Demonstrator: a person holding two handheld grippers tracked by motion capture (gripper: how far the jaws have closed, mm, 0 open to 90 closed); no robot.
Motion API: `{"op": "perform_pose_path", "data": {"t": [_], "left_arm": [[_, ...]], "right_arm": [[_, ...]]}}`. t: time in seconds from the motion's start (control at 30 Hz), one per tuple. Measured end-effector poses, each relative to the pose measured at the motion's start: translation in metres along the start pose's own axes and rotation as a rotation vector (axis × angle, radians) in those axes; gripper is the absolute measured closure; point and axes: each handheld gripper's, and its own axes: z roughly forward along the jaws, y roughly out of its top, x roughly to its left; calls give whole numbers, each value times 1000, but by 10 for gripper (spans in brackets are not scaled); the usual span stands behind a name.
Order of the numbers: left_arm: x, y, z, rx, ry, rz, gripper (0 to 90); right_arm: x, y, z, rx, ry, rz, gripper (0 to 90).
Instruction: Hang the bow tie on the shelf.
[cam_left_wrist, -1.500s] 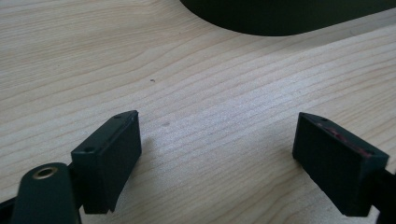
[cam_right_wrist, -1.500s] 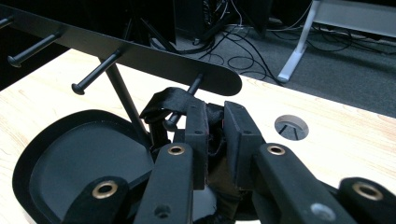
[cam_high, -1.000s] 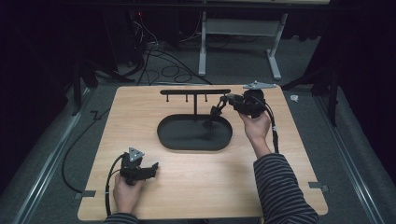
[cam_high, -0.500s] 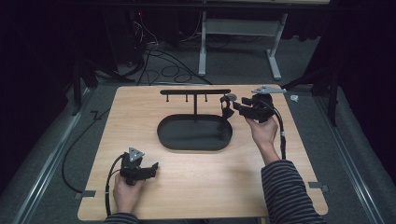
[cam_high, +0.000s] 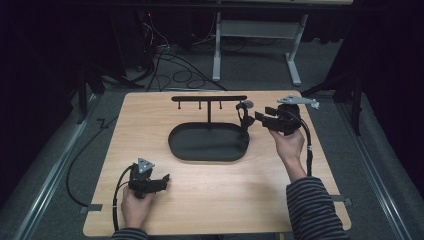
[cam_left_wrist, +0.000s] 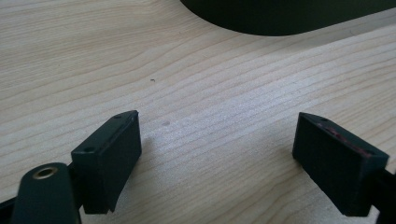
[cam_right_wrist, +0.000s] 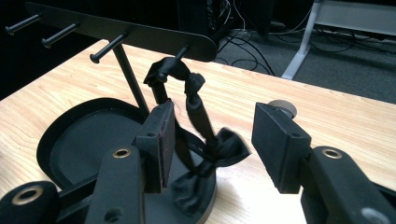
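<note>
My right gripper (cam_right_wrist: 212, 140) gapes around the bow tie (cam_right_wrist: 205, 161) hanging at centre frame — I'd back away straight, not snagging its strap.

Left gripper (cam_high: 162, 179): lower left of high view, jaws spread wide, held low in left hand (cam_high: 134, 204) | Right gripper (cam_high: 260, 117): upper right, jaws parted, pointing left, held in right hand (cam_high: 288, 145), striped sleeve (cam_high: 312, 210) behind.

No text, label, brand, number or sign can be read in any of the views.
</note>
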Motion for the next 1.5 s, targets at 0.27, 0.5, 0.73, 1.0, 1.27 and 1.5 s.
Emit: {"op": "perform_pose_path", "data": {"t": [0.27, 0.5, 0.73, 1.0, 1.27, 1.5], "left_arm": [[0, 0, 0, 0, 0, 0, 159], [0, 0, 0, 0, 0, 0, 159], [0, 0, 0, 0, 1, 0, 159], [0, 0, 0, 0, 1, 0, 159], [0, 0, 0, -1, 2, 0, 160], [0, 0, 0, -2, 2, -1, 160]], "right_arm": [[-6, -8, -11, -5, 2, 26, 508], [-10, -15, -20, -10, -10, 26, 511], [-13, -24, -30, -32, -26, 24, 526], [-16, -35, -38, -36, -27, 39, 530], [-19, -48, -47, -49, -30, 57, 546], [-19, -55, -53, -52, -25, 60, 547]]}}
